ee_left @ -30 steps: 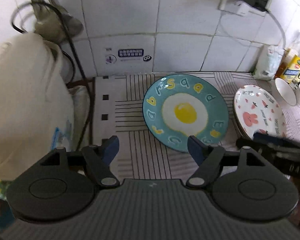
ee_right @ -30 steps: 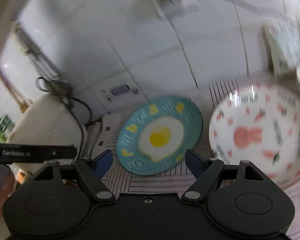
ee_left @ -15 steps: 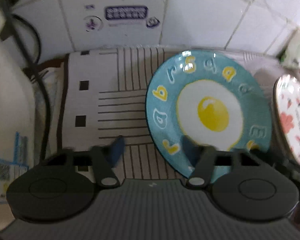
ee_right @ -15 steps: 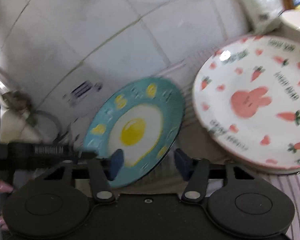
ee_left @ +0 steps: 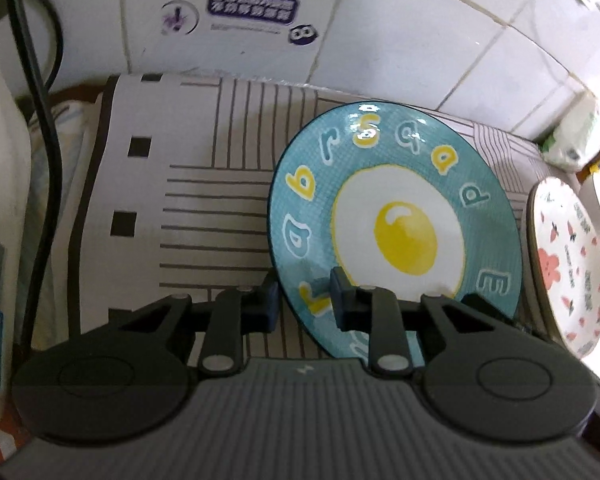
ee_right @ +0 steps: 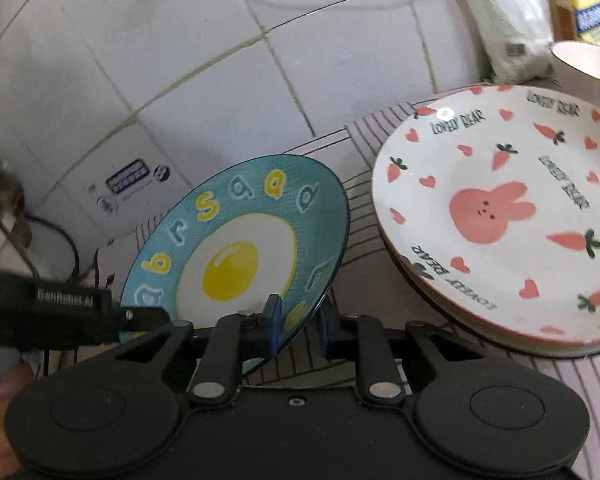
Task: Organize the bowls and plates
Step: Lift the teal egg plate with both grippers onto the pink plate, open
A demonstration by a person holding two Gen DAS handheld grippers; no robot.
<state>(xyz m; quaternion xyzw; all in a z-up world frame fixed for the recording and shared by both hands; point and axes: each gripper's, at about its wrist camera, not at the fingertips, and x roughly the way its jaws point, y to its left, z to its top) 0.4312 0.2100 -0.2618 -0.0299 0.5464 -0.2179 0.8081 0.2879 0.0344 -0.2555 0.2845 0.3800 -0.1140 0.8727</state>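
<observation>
Tool [ee_left: 302, 304] astride round glazed plate [ee_left: 396, 232]

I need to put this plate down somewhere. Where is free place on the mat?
Free: the striped mat left of the egg plate, up to the cable. Crowded: right, where the rabbit plate, white bowl and packets stand close.

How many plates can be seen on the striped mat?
2, perhaps more: the teal egg plate lies on the left, and the white rabbit plate on the right, on top of at least one more plate, mostly hidden.
</observation>
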